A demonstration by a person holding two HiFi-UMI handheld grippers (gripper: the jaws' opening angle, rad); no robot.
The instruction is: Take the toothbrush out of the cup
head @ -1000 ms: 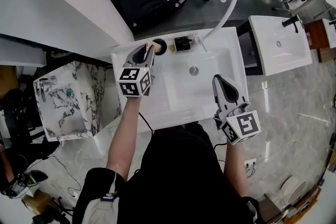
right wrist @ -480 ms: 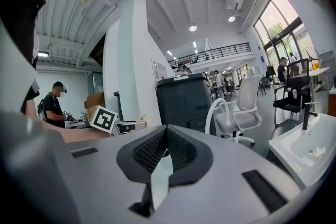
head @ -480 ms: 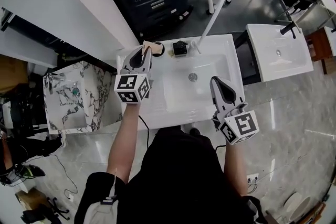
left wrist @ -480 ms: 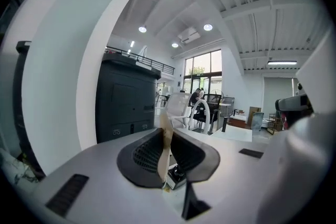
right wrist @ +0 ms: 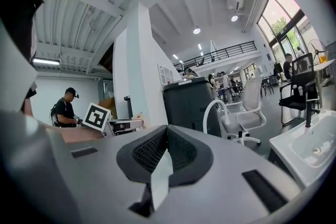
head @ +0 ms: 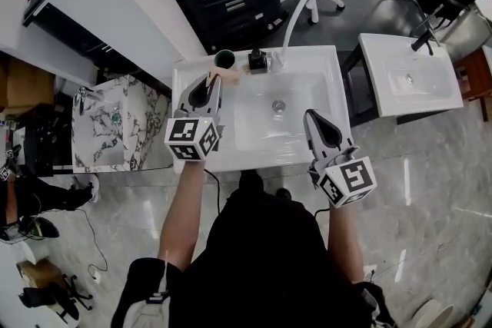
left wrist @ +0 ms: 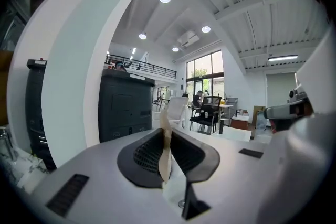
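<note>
Head view, left to right: left gripper [head: 212, 77] hovers over the far-left part of the sink [head: 254, 130]; its jaws have just been closing and are clamped on the toothbrush [head: 229, 75]; the left gripper view confirms a thin pale handle pinched between the pads.
Toothbrush looks clear of the dark cup [head: 224, 57], which stands just beyond it on the far rim; extraction judged essentially done.
Right gripper [head: 311, 117] hangs over the near-right part of the sink; jaws together, nothing between them.
Risks: handle is slim and smooth, so it may pivot or slide in the pads if the hand tilts or jerks; a drop would land it in the basin; swinging far with the protruding end could tip the cup.
Writing: no brand or label legible; only black-and-white square markers [head: 347, 182] on the grippers.
</note>
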